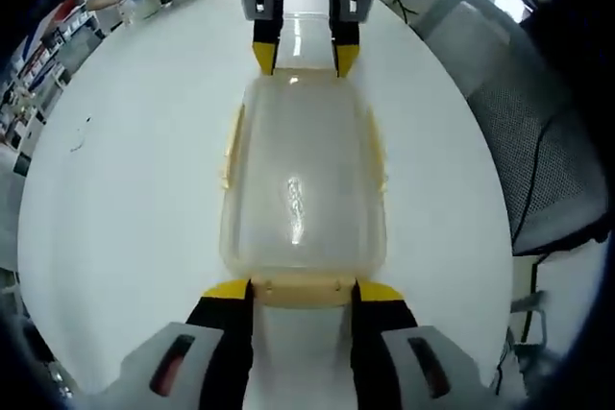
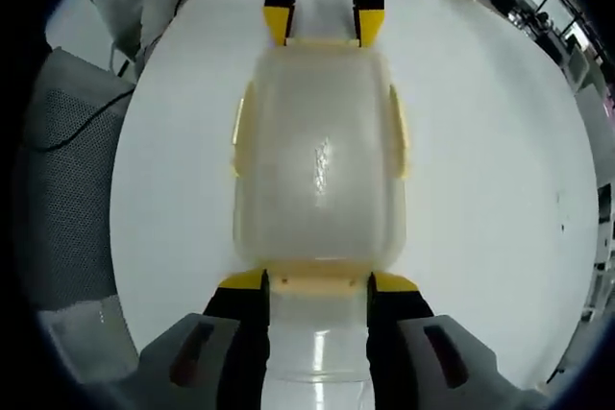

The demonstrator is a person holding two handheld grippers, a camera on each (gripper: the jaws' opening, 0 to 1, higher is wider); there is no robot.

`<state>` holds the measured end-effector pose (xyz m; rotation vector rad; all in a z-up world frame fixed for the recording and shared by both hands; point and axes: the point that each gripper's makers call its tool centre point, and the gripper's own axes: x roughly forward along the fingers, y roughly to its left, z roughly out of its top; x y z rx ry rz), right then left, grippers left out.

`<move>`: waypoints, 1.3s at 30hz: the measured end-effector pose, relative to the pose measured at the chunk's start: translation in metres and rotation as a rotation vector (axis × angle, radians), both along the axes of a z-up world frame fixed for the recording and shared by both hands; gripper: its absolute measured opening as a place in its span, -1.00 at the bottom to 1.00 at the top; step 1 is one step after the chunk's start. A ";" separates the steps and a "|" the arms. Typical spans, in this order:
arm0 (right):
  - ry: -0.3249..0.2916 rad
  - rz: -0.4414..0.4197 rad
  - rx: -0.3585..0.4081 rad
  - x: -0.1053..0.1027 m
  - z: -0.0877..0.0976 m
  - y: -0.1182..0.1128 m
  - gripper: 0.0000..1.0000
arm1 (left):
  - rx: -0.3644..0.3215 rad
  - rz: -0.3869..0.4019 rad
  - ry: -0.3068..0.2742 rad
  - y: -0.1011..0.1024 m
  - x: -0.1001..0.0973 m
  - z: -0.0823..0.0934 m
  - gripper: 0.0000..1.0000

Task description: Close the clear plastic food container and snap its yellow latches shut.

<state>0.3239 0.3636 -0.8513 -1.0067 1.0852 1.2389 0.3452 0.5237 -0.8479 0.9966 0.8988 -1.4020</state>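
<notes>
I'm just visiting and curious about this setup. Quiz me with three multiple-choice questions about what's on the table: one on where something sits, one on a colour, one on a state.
1. Where do the two grippers stand relative to the container?
A. both at one long side
B. at opposite short ends
C. both above the lid

2. What colour are the latches?
A. yellow
B. blue
C. red

3. How is the lid?
A. lying beside the container
B. standing upright
C. lying on top of the container

Answers:
1 B: the left gripper is at the container's near end, the right gripper at the far end.
2 A: the side latches are pale yellow.
3 C: the lid covers the top on the white table.
</notes>
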 end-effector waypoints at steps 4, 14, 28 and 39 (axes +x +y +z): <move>0.008 0.017 0.063 -0.002 0.010 0.004 -0.29 | -0.010 0.017 -0.007 0.005 -0.006 0.003 -0.34; -0.014 0.078 0.100 -0.003 0.038 0.004 -0.29 | -0.018 0.068 -0.008 0.005 -0.015 0.041 -0.33; -0.022 0.079 0.161 -0.004 0.067 0.002 -0.29 | -0.008 0.075 -0.007 0.002 -0.016 0.072 -0.33; -0.031 0.075 0.162 -0.003 0.078 -0.006 -0.29 | 0.008 0.065 -0.021 -0.007 -0.014 0.083 -0.33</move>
